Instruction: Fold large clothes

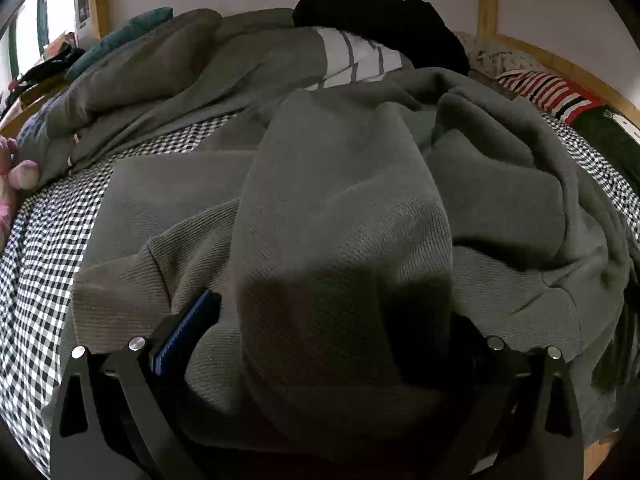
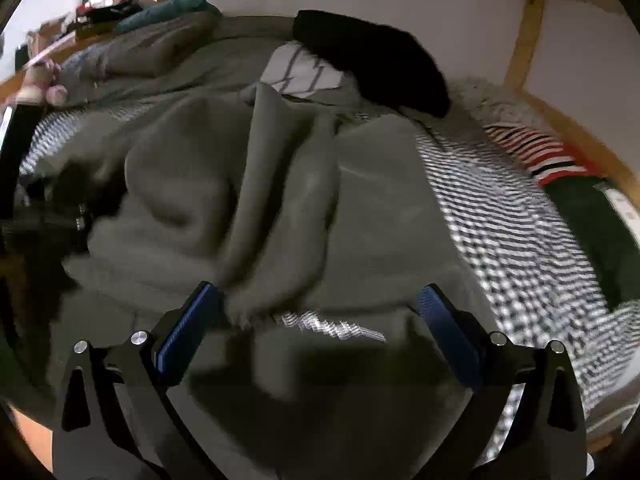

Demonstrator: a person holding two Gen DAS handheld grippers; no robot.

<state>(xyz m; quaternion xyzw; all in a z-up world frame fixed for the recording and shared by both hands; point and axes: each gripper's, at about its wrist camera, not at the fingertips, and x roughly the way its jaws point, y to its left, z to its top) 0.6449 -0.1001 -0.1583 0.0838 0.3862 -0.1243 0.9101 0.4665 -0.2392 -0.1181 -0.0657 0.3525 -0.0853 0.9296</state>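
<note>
A large grey-green sweatshirt (image 1: 344, 208) lies crumpled on a checked bedsheet (image 1: 44, 248). In the left wrist view a thick fold of it is draped over my left gripper (image 1: 320, 320); its left blue pad (image 1: 188, 332) shows, the right finger is buried under cloth. The jaws stand wide apart. In the right wrist view my right gripper (image 2: 320, 320) is open above the sweatshirt (image 2: 280, 200), with both blue pads (image 2: 444, 328) bare and nothing between them. The left gripper's dark body shows at the left edge of this view (image 2: 48, 216).
A black garment (image 1: 380, 24) and a white-striped grey one (image 1: 356, 60) lie at the back. A red-striped cloth (image 1: 552, 92) and a dark green one (image 2: 592, 224) lie at the right. A wooden bed frame (image 1: 576, 68) runs behind. A pink toy (image 1: 16, 176) sits at the left.
</note>
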